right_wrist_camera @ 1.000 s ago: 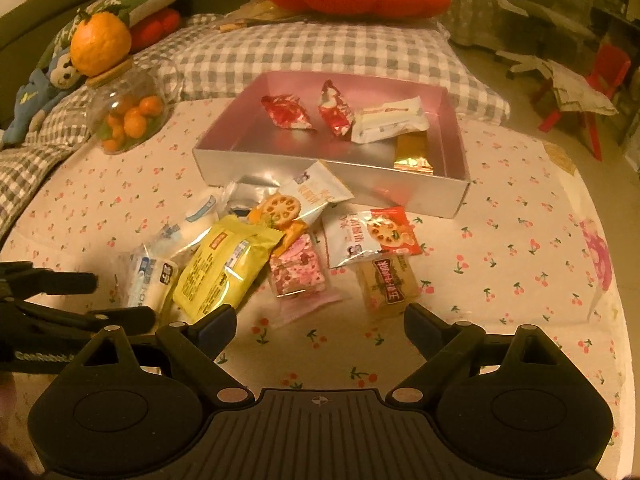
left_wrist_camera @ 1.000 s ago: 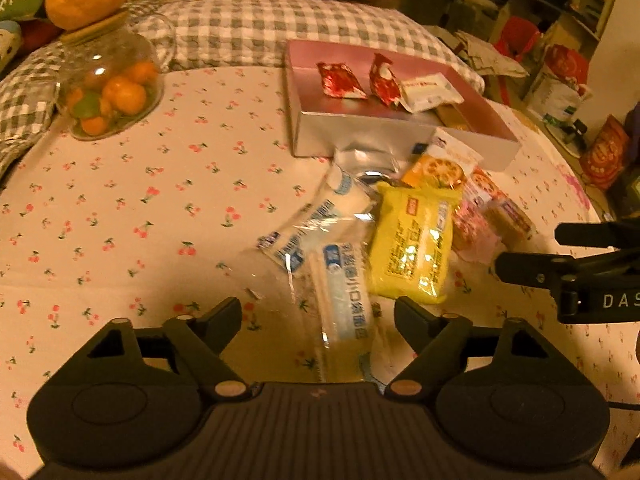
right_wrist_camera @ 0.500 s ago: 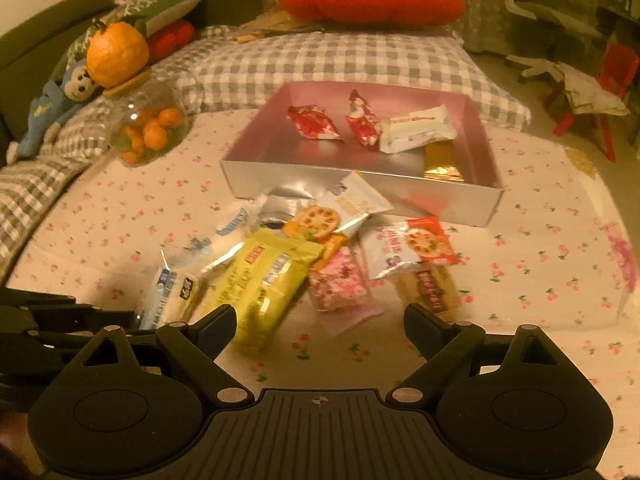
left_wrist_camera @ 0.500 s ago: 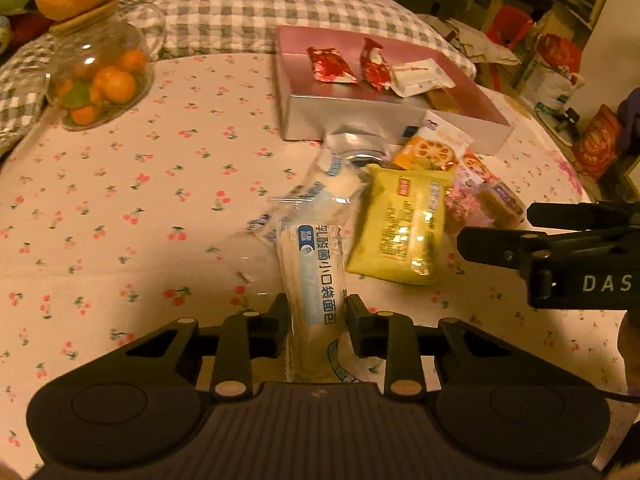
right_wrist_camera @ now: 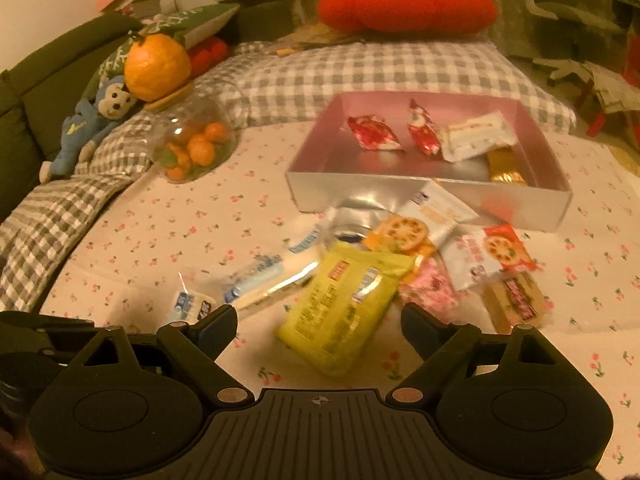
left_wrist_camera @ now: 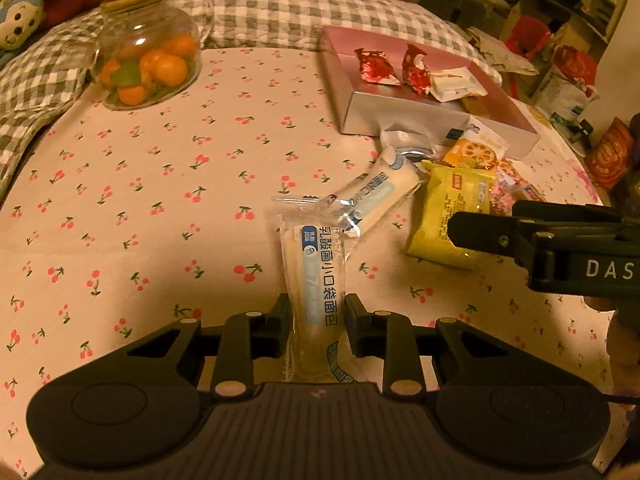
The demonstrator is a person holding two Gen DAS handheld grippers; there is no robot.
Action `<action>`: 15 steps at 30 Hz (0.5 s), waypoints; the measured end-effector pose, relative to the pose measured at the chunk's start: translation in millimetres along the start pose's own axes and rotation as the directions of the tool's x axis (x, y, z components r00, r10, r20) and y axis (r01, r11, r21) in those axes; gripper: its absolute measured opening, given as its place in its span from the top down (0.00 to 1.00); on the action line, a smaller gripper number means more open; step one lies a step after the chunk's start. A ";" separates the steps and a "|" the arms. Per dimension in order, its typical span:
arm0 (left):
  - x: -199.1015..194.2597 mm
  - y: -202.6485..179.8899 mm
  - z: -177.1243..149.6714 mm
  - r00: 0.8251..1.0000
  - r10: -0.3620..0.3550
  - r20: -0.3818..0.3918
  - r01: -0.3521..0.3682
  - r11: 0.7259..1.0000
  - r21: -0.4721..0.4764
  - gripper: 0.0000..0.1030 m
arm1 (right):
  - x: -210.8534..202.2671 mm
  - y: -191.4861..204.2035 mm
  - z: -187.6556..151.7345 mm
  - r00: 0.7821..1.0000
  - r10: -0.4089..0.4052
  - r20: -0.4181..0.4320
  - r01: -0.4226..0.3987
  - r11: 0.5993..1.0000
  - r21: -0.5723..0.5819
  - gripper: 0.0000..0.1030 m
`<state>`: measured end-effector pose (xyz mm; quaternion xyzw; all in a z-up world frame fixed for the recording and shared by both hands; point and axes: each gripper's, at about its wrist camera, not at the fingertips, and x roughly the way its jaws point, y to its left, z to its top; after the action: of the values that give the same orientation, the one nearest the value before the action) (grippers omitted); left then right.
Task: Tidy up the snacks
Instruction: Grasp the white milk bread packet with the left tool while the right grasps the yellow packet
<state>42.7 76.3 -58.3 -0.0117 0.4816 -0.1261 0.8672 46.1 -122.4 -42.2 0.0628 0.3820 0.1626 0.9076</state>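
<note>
Now the left claw (left_wrist_camera: pixel 316 322) is clenched on the white bread packet (left_wrist_camera: pixel 316 276) at lower centre; it should lift clear before carrying to the pink box (left_wrist_camera: pixel 424 120), upper right. The right claw (right_wrist_camera: pixel 318 324) hangs released.

Cherry-print cloth (left_wrist_camera: pixel 160 208) bears snack packets (right_wrist_camera: pixel 344 304), box (right_wrist_camera: pixel 400 196), jar (left_wrist_camera: pixel 148 64).

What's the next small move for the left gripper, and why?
Probably lift the bread packet and carry it toward the pink box. The left gripper has just closed and its fingers pinch the packet's near end; the box holds four snacks with bare floor left.
</note>
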 end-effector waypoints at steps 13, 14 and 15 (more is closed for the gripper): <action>-1.5 7.5 -2.5 1.000 0.000 -0.003 0.000 1.000 -0.014 0.75 | 27.3 18.1 -7.2 0.997 -0.076 0.006 0.076 0.990 -0.116 0.23; -1.4 7.6 -2.9 1.000 0.001 -0.003 -0.001 1.000 -0.013 0.74 | 30.1 17.4 -7.7 0.996 -0.085 0.006 0.085 0.989 -0.118 0.25; -1.0 7.8 -3.1 1.000 0.001 -0.004 -0.001 1.000 -0.013 0.74 | 33.2 16.8 -8.3 0.995 -0.096 0.003 0.095 0.988 -0.120 0.27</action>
<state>41.2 84.4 -60.3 -0.0168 0.4840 -0.1225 0.8663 57.7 -95.3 -66.4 -0.0104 0.3753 0.1416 0.9160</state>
